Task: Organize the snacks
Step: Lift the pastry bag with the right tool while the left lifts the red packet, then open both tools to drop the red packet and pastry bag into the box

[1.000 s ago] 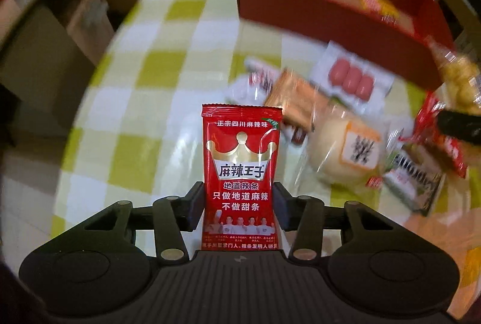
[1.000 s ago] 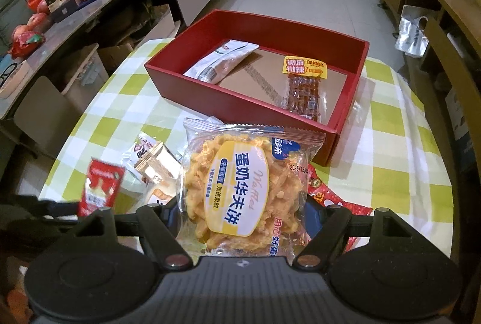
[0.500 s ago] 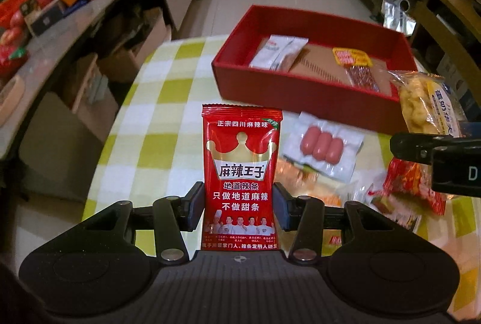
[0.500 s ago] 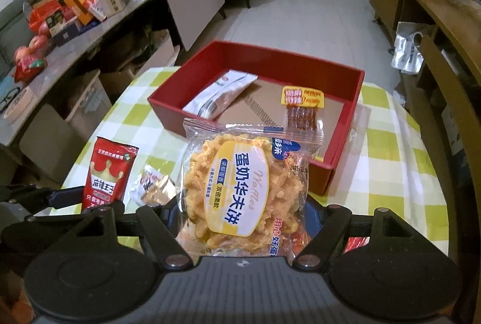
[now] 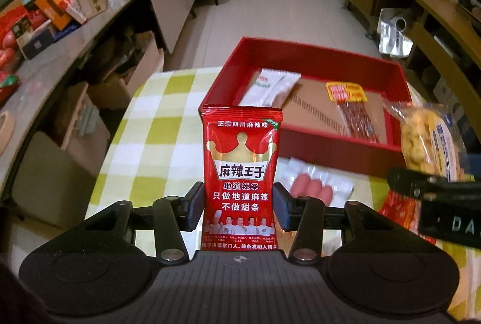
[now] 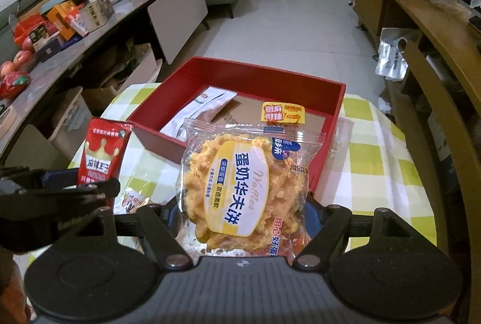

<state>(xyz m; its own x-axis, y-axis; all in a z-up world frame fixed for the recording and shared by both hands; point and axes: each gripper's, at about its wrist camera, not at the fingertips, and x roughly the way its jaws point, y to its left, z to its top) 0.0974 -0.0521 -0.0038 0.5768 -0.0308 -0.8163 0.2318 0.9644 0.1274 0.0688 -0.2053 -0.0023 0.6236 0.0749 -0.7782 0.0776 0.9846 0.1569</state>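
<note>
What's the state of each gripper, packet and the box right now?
left gripper: shut on red spicy-strip packet, held upright
right gripper: shut on waffle packet
red box: open, holds white sachet and yellow-label stick pack
sausage pack: on table, outside box

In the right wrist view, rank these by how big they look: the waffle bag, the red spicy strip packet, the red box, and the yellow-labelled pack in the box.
1. red box
2. waffle bag, enlarged by nearness to the camera
3. red spicy strip packet
4. yellow-labelled pack, partly hidden behind the waffle bag
</note>
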